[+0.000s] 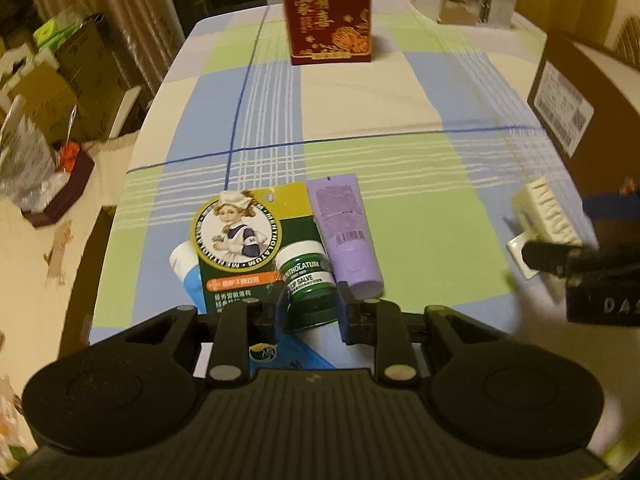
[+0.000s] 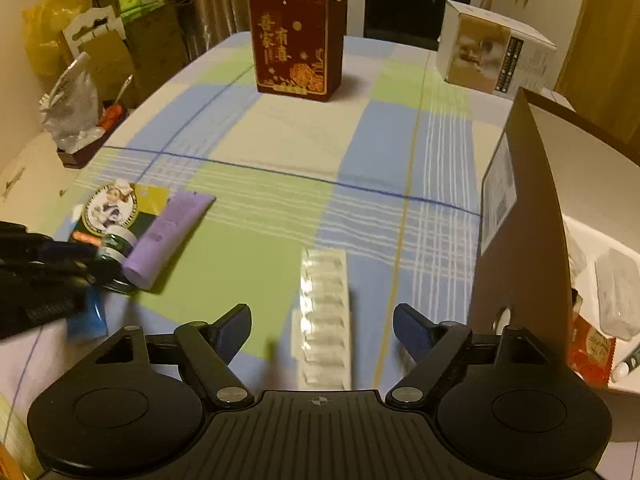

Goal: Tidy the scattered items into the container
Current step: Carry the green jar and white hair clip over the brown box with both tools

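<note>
Left wrist view: the left hand-held gripper [image 1: 310, 308] has its blue-padded fingers [image 1: 280, 312] closed in on either side of the green Mentholatum lip salve jar [image 1: 307, 280], which sits in its blister card [image 1: 248, 240] printed with a nurse figure; the pads look to be touching the pack, pinching it. A lilac tube [image 1: 346, 236] lies just right of the jar, cap end nearest the camera. A white and blue tube [image 1: 186, 268] sticks out from under the card's left edge. All of them rest on the checked cloth surface [image 1: 400, 184]. Well right of the jar, a white blister strip [image 1: 548, 216] lies near the brown cardboard box [image 1: 576, 104], with the other gripper's black body [image 1: 592, 280] over its near end. Far beyond the jar stands a dark red carton [image 1: 330, 12] with gold characters.

Right wrist view: the right hand-held gripper [image 2: 322, 330] is spread wide, its fingers [image 2: 236, 326] on either side of the white blister strip [image 2: 324, 316] without touching it; the strip lies lengthwise on the cloth. The brown cardboard box [image 2: 520, 240] stands open just right of the strip, with a red packet [image 2: 592, 352] and wrapped items inside. Well left of the strip, the lilac tube [image 2: 168, 232], the jar [image 2: 116, 246] and the card [image 2: 116, 208] lie together, the left gripper [image 2: 48, 264] over them
</note>
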A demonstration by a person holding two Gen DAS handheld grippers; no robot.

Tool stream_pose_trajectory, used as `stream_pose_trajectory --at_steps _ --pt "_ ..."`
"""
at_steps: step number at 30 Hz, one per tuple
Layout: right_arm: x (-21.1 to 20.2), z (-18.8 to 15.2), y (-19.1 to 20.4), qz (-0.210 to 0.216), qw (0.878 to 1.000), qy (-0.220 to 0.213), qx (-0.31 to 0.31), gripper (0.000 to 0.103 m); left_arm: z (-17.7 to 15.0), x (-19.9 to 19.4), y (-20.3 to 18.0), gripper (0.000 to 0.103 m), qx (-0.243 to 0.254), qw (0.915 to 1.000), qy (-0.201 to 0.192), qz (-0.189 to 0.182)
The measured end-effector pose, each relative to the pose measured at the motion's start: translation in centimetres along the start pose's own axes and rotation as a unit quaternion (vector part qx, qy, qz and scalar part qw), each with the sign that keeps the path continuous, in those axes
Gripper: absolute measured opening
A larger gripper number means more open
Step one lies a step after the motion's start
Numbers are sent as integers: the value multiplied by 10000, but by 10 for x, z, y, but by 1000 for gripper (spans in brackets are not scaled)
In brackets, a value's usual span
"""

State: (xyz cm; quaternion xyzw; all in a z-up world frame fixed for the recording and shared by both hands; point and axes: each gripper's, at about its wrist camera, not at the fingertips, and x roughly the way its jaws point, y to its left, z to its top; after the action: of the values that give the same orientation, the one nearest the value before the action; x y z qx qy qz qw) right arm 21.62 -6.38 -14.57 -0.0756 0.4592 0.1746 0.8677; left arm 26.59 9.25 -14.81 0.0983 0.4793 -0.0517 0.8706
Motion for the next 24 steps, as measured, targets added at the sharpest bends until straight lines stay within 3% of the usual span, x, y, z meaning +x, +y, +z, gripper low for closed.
stream_pose_trajectory --at_steps 8,12,18,24 --pt "5 -2 1 -95 9999 103 -22 84 6 12 -13 31 202 9997 -36 138" --pt "7 -3 -1 -102 9998 168 -8 84 12 12 -10 40 -50 10000 -67 -5" --pt "10 -2 -1 -88 9998 201 3 84 22 10 1 39 -601 9980 -178 -105" --pt "13 -3 1 -109 9996 244 -78 84 27 25 -4 32 -315 9992 -4 256"
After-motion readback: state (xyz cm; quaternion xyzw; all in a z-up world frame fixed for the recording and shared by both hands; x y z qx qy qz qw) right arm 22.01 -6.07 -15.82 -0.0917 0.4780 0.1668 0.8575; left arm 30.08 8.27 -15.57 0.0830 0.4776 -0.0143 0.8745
